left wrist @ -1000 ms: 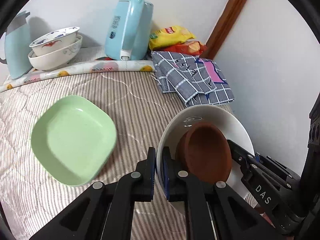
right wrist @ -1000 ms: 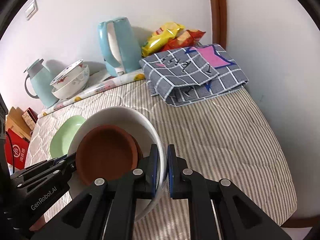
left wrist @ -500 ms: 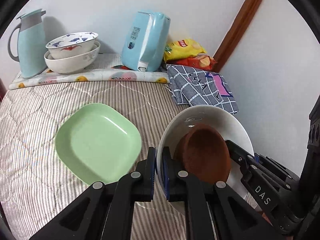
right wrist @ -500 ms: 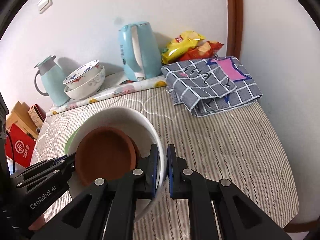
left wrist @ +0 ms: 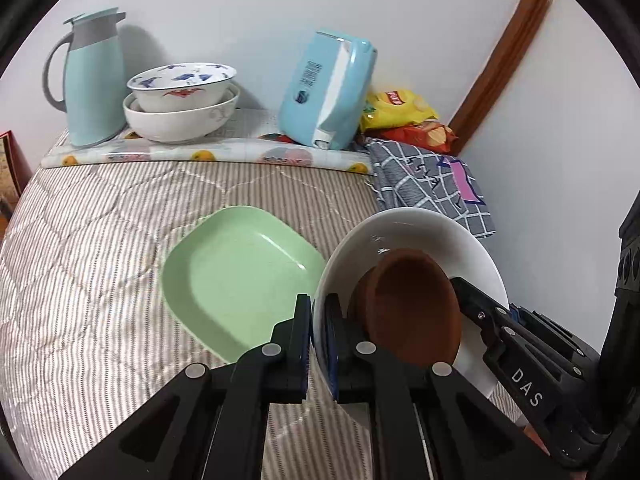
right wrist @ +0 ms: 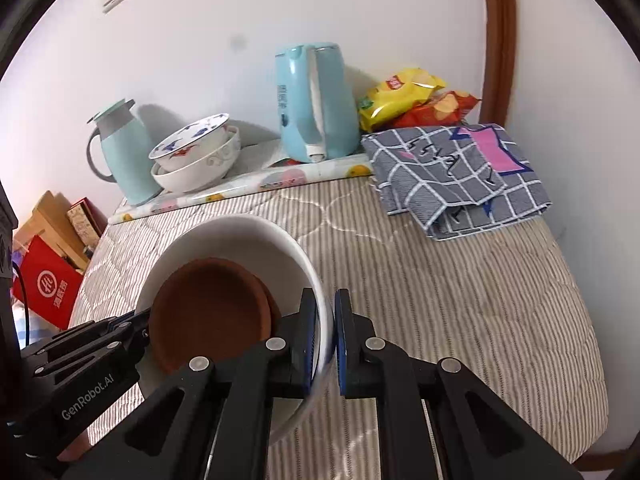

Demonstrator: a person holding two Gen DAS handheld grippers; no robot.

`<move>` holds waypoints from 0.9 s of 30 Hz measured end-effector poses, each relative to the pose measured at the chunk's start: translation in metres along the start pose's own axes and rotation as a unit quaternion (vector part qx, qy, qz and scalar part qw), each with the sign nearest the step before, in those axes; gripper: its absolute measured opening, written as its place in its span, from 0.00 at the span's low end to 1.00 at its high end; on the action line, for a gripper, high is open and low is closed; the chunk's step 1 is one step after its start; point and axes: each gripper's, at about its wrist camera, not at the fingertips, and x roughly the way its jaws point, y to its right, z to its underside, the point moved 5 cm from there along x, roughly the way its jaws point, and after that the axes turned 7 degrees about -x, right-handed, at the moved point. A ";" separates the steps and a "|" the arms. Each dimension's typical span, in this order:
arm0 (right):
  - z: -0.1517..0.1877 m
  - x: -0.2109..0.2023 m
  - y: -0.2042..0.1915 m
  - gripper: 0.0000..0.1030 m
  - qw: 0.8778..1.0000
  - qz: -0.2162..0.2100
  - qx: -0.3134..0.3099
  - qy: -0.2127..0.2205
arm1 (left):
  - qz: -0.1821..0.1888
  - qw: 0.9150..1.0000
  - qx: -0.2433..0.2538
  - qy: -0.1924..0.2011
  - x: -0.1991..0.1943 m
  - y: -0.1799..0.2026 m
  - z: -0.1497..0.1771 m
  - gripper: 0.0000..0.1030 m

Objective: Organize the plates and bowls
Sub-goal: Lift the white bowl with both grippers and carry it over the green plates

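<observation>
A white bowl [left wrist: 420,232] with a brown dish [left wrist: 412,304] inside is held above the striped bed cover. My left gripper [left wrist: 318,320] is shut on the bowl's left rim. My right gripper [right wrist: 325,320] is shut on its right rim [right wrist: 316,280], and the brown dish [right wrist: 208,308] shows inside. A green square plate [left wrist: 236,280] lies on the cover just left of the bowl; the bowl hides it in the right wrist view. Two stacked patterned bowls [left wrist: 180,100] stand at the back left, also in the right wrist view [right wrist: 196,156].
At the back stand a pale blue jug [left wrist: 92,80], a blue kettle [left wrist: 328,92], snack bags [left wrist: 400,116] and a folded checked cloth [left wrist: 432,184]. The wall is close on the right. Boxes [right wrist: 52,252] stand beyond the cover's left edge.
Both grippers have carried the white bowl with the brown dish back and up. The green plate now appears nearer the bowl, and the back items look farther away.
</observation>
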 end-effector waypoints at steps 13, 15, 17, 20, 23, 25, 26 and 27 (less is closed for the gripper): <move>-0.004 0.020 -0.040 0.09 1.000 -0.026 -0.015 -0.006 | -0.021 1.000 -0.017 0.004 -0.006 -0.042 -0.011 0.07; -0.006 0.023 -0.045 0.09 0.999 -0.028 -0.017 -0.007 | -0.022 1.000 -0.019 0.005 -0.007 -0.047 -0.013 0.07; -0.008 0.025 -0.049 0.09 0.999 -0.030 -0.018 -0.008 | -0.023 0.999 -0.021 0.005 -0.007 -0.052 -0.016 0.07; -0.011 0.029 -0.056 0.09 0.999 -0.032 -0.019 -0.009 | -0.024 0.999 -0.024 0.007 -0.007 -0.057 -0.020 0.07; -0.015 0.032 -0.060 0.09 0.999 -0.032 -0.019 -0.009 | -0.023 0.999 -0.026 0.005 -0.006 -0.062 -0.023 0.07; -0.017 0.035 -0.062 0.09 0.999 -0.033 -0.017 -0.009 | -0.024 0.999 -0.025 0.005 -0.004 -0.064 -0.026 0.07; -0.017 0.036 -0.062 0.09 0.999 -0.033 -0.017 -0.009 | -0.024 0.999 -0.024 0.004 -0.003 -0.065 -0.027 0.07; -0.017 0.037 -0.063 0.09 0.999 -0.033 -0.018 -0.010 | -0.023 0.999 -0.025 0.004 -0.003 -0.066 -0.028 0.07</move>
